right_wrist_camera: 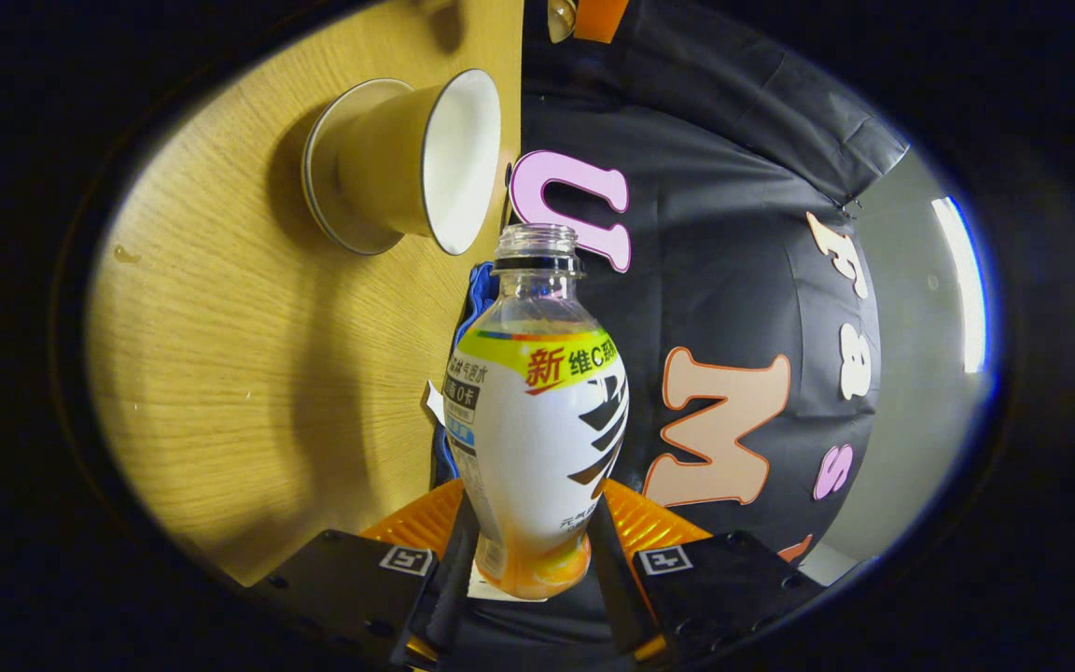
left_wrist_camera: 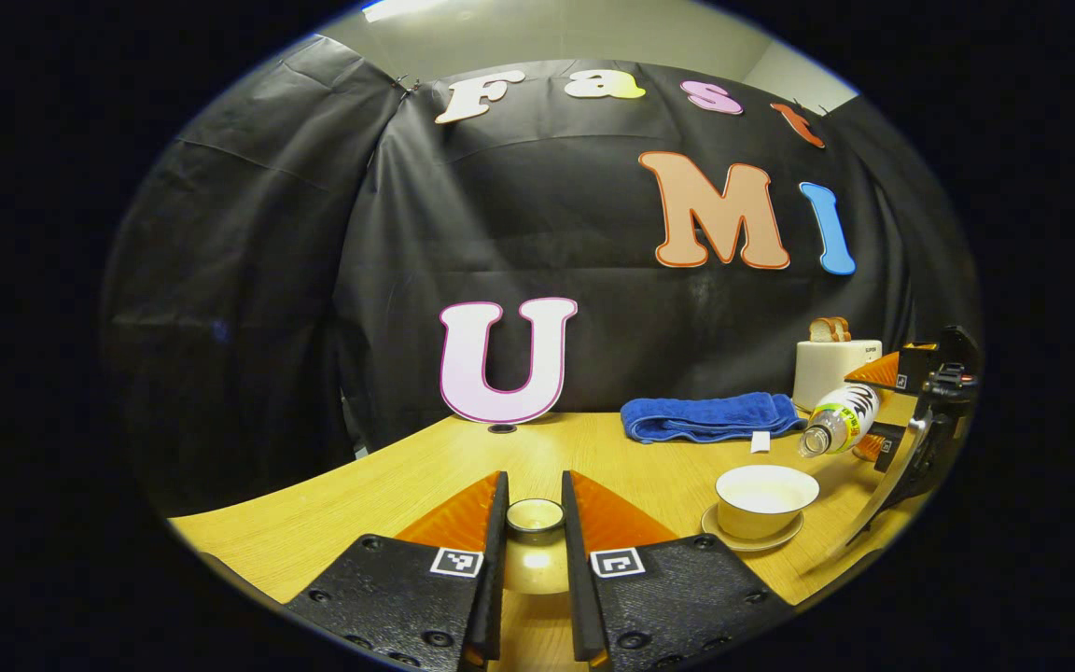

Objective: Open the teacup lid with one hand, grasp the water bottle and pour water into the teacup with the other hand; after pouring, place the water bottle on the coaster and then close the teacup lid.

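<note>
Right gripper (right_wrist_camera: 523,560) fingers clamped the tilted water bottle (right_wrist_camera: 537,420); the left gripper (left_wrist_camera: 534,532) pinched the lid (left_wrist_camera: 535,515). Judged best: keep the mouth over the teacup (right_wrist_camera: 425,163) at eleven o'clock.

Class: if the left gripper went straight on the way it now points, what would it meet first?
Probably nothing close: the left gripper, shut on the teacup lid, points across bare table toward the booth wall. Depth is unclear.
</note>
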### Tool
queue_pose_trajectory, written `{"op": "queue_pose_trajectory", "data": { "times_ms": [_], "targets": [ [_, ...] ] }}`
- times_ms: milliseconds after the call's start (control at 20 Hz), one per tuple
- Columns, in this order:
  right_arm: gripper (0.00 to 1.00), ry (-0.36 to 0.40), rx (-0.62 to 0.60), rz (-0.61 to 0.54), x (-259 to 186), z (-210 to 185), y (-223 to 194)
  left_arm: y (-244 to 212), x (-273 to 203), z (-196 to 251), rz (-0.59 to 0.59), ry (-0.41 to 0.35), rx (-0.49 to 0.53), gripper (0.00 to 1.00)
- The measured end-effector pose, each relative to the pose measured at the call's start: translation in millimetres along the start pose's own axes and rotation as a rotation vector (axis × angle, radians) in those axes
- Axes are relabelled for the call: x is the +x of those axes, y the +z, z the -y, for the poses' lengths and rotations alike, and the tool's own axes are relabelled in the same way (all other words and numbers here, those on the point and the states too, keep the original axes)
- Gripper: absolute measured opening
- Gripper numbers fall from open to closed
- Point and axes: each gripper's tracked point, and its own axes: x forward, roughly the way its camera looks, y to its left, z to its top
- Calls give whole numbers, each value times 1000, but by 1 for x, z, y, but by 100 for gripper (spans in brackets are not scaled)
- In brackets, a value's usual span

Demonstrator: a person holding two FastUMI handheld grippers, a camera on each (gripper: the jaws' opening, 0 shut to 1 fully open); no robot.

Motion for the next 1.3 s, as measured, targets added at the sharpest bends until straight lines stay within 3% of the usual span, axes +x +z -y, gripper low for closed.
{"op": "queue_pose_trajectory", "data": {
  "times_ms": [1300],
  "targets": [
    [65, -188, -306, 87, -3, 52, 30, 0, -1, -1, 0, 4, -1, 27]
  ]
}}
